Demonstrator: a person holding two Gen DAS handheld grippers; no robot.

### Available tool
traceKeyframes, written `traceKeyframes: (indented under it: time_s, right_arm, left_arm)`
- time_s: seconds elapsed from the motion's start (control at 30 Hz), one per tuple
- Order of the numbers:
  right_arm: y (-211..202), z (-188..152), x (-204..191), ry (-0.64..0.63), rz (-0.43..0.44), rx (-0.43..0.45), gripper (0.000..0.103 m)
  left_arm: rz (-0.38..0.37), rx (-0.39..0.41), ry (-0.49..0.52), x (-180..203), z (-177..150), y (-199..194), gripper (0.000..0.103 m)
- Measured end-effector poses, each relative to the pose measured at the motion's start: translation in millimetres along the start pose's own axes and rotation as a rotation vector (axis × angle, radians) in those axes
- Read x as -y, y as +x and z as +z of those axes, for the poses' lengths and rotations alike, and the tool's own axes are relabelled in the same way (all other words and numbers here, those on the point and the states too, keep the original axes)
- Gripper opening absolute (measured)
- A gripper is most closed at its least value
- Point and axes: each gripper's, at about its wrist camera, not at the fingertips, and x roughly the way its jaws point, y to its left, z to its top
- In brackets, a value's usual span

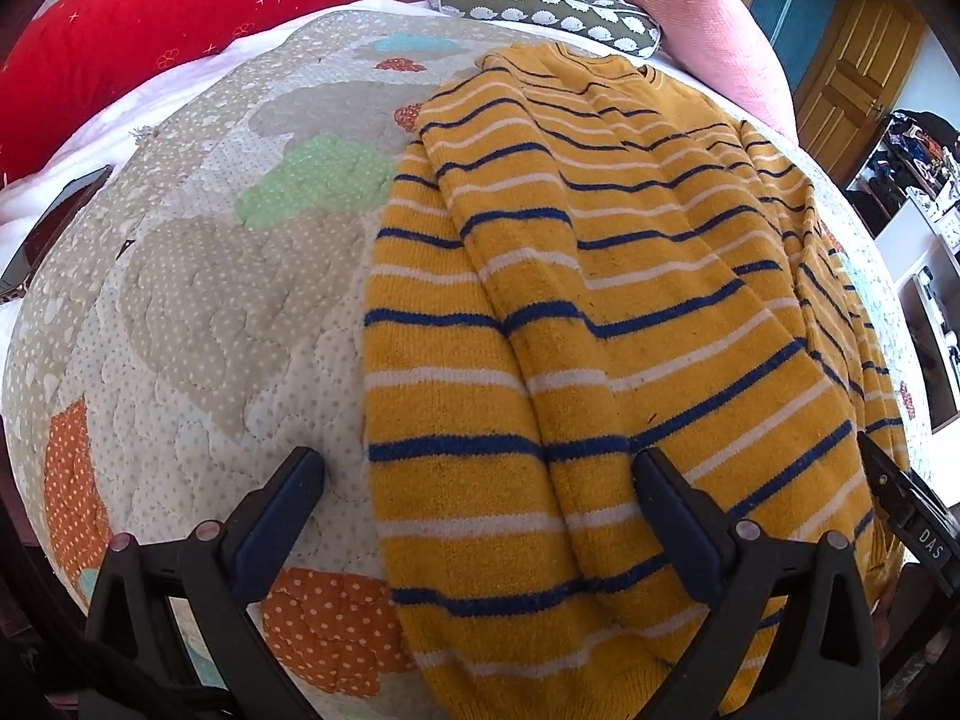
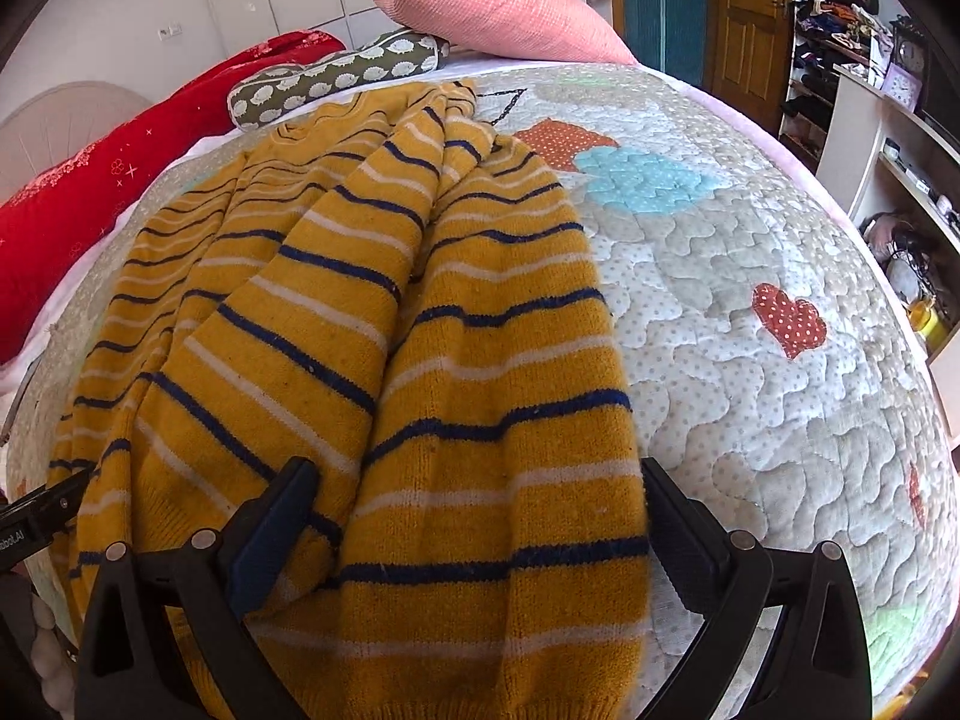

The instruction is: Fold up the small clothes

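Left claw (image 1: 477, 480), right claw (image 2: 474, 492) both released; striped sweater (image 1: 600, 312) lengthwise, neckline toward pillows (image 1: 702, 24).

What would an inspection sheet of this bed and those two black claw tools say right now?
Surface: quilt with dotted patches, covering the bed.
Job's things: striped sweater, both sleeves folded in over the body, hem nearest the cameras.
Clutter: nothing seen on the quilt besides the sweater.
Grippers: left gripper open, over the sweater's left hem; right gripper open, over its right hem; neither holds cloth.
Cables: nothing seen.
Surroundings: red pillow, patterned bolster and pink pillow at the bed's far end; wooden door; cluttered shelves.
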Motion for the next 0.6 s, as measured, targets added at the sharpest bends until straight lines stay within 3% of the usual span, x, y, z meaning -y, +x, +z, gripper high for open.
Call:
traceKeyframes:
  time_s: [0.13, 0.4, 0.6]
  right_arm:
    - [-7.3, -11.6, 4.4, 0.024, 0.041, 0.070, 0.102]
    - [-14.7, -14.4, 11.3, 0.034, 0.102, 0.057, 0.102]
    - [-21.5, -24.2, 0.3, -0.035, 0.034, 0.083, 0.102]
  left_arm:
    - [0.016, 0.007, -0.003, 1.1, -2.9, -2.6, 0.102]
    - [0.021, 0.024, -0.037, -6.4, -2.3, -23.1, 0.096]
    - [0.073, 0.137, -0.061, -27.3, 5.2, -54.0, 0.096]
